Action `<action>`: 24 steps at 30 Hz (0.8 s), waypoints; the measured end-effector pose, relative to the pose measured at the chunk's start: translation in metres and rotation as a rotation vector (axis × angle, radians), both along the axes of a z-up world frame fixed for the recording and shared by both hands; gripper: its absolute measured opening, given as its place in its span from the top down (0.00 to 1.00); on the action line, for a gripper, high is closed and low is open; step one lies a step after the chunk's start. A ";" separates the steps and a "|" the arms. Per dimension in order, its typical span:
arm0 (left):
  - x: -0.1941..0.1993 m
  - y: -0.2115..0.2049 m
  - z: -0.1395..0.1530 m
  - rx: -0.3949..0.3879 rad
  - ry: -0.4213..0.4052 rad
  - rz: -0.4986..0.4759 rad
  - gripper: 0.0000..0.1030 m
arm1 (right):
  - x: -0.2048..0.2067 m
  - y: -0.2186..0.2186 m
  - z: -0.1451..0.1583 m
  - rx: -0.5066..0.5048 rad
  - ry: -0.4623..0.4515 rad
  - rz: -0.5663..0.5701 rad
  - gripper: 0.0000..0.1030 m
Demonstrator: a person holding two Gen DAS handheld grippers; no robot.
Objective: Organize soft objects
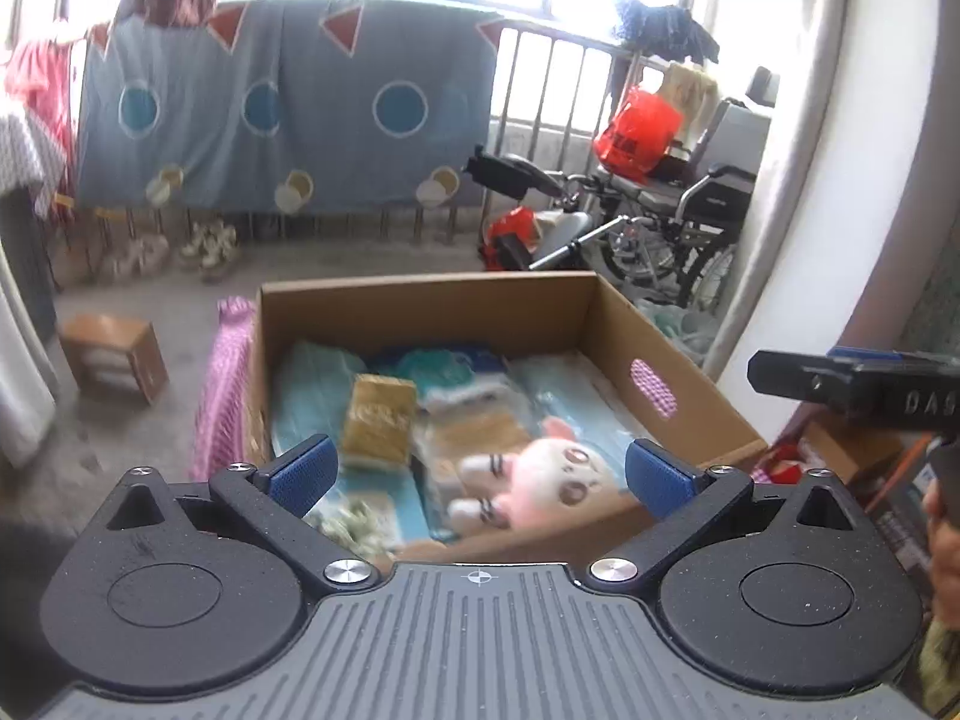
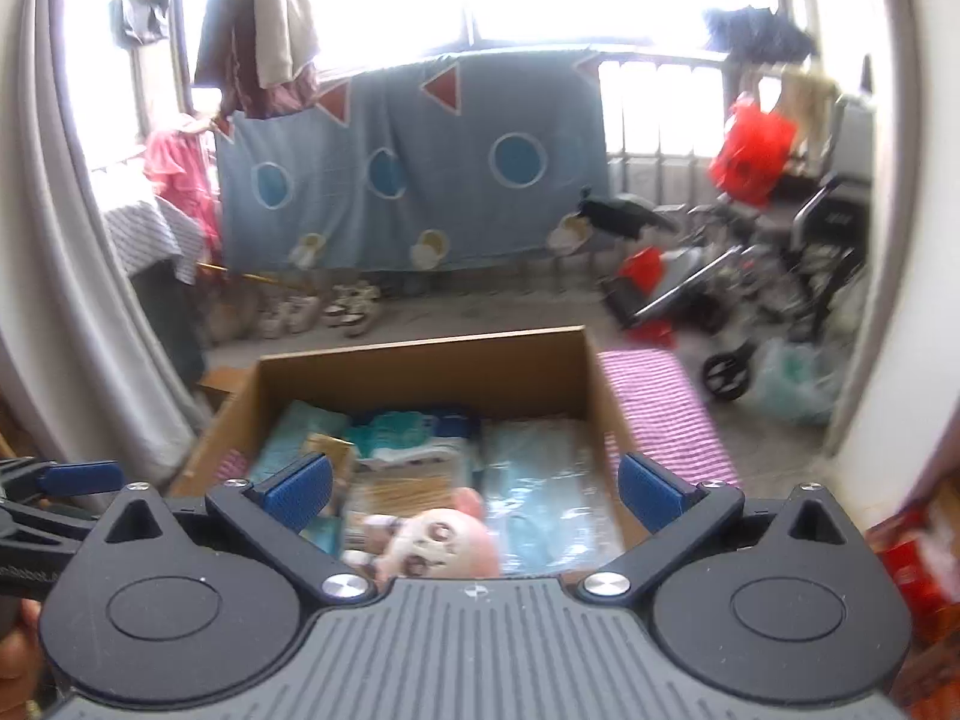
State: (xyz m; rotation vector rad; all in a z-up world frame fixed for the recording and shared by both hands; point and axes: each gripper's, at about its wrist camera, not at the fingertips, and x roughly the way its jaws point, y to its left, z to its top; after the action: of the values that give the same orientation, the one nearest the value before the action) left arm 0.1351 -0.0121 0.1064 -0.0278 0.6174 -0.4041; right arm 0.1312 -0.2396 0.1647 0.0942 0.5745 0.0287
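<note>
While both tongs hang over the cardboard box point(image 1: 456, 300), nothing sits between either pair of pads. Left to right in the left wrist view: small brown wooden stool point(image 1: 114, 354) on the floor, pink striped cloth point(image 1: 225, 384) against the box's left wall, then the box itself. Left tongs point(image 1: 477, 474) spread wide, empty, blue pads point(image 1: 300, 471) well apart. Inside the box: tan packet point(image 1: 378, 420) left of centre, pale blue wrapped bundles point(image 1: 306, 384) under it, pink plush toy point(image 1: 540, 474) lying near the front wall, face up. Far right edge: right tongs point(image 1: 852, 387) seen side-on, clear of the box. Right wrist view: right tongs point(image 2: 477, 489) also spread wide, empty, plush toy point(image 2: 441, 543) just below them at the box's near end. Striped cloth point(image 2: 660, 414) lies to the right of the box point(image 2: 420, 360) here. Background: blue blanket point(image 1: 288, 102) draped on the railing, wheelchair point(image 1: 672, 210) at right. Some motion blur in both views.
</note>
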 end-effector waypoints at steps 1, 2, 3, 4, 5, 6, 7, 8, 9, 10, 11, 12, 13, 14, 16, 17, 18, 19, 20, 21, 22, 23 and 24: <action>0.000 0.000 -0.002 -0.015 0.015 0.003 0.00 | -0.002 0.003 0.000 -0.021 -0.005 -0.008 0.00; -0.001 -0.001 -0.003 -0.021 0.023 0.010 0.00 | -0.005 0.005 -0.002 -0.034 -0.005 -0.010 0.00; -0.001 -0.002 -0.004 -0.018 0.025 0.018 0.00 | -0.006 0.007 -0.002 -0.043 -0.001 -0.012 0.00; -0.003 -0.004 -0.005 -0.005 0.020 0.031 0.00 | -0.007 0.008 -0.002 -0.048 0.001 -0.014 0.00; -0.004 -0.007 -0.006 0.017 0.013 0.051 0.00 | -0.009 0.008 -0.002 -0.052 0.001 -0.015 0.00; -0.005 -0.010 -0.007 0.040 0.005 0.074 0.00 | -0.011 0.008 -0.002 -0.058 -0.001 -0.019 0.00; -0.005 -0.011 -0.007 0.058 -0.004 0.091 0.00 | -0.011 0.008 -0.001 -0.064 -0.003 -0.027 0.00; -0.006 -0.013 -0.007 0.069 -0.012 0.102 0.00 | -0.012 0.008 -0.001 -0.068 -0.006 -0.036 0.00; -0.007 -0.014 -0.008 0.072 -0.015 0.106 0.00 | -0.012 0.008 -0.001 -0.075 -0.007 -0.051 0.00; -0.007 -0.014 -0.008 0.072 -0.013 0.108 0.00 | -0.014 0.008 -0.001 -0.084 -0.009 -0.066 0.00; -0.006 -0.014 -0.008 0.069 -0.002 0.109 0.00 | -0.016 0.008 -0.002 -0.093 -0.013 -0.075 0.00; -0.006 -0.012 -0.010 0.056 0.005 0.112 0.00 | -0.017 0.009 -0.002 -0.100 -0.017 -0.080 0.00; -0.006 -0.011 -0.011 0.043 0.008 0.117 0.00 | -0.017 0.009 -0.003 -0.109 -0.020 -0.081 0.00; -0.005 -0.010 -0.012 0.032 0.011 0.123 0.00 | -0.019 0.010 -0.004 -0.115 -0.025 -0.082 0.00; -0.008 -0.008 -0.015 0.021 0.006 0.123 0.00 | -0.022 0.012 -0.007 -0.121 -0.040 -0.086 0.00; -0.010 -0.006 -0.016 0.028 -0.003 0.128 0.00 | -0.023 0.012 -0.008 -0.117 -0.044 -0.090 0.00; -0.011 -0.008 -0.017 0.039 -0.006 0.144 0.00 | -0.024 0.012 -0.010 -0.110 -0.043 -0.093 0.00; -0.011 -0.007 -0.018 0.047 0.001 0.164 0.00 | -0.023 0.012 -0.012 -0.104 -0.036 -0.094 0.00; -0.011 -0.006 -0.020 0.050 0.015 0.178 0.00 | -0.022 0.012 -0.014 -0.101 -0.025 -0.090 0.00; -0.009 -0.006 -0.022 0.049 0.032 0.181 0.00 | -0.020 0.012 -0.017 -0.103 -0.014 -0.086 0.00; -0.008 -0.006 -0.025 0.055 0.053 0.187 0.00 | -0.019 0.013 -0.020 -0.111 -0.003 -0.086 0.00; -0.007 -0.006 -0.027 0.069 0.077 0.202 0.00 | -0.018 0.014 -0.023 -0.122 0.003 -0.090 0.00; -0.006 -0.007 -0.029 0.083 0.093 0.212 0.00 | -0.018 0.015 -0.025 -0.136 0.007 -0.093 0.00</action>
State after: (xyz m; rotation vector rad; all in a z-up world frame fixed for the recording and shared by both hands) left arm 0.1291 -0.0194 0.0772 -0.0320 0.7152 -0.1726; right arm 0.1133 -0.2248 0.1393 -0.0109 0.5769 -0.1006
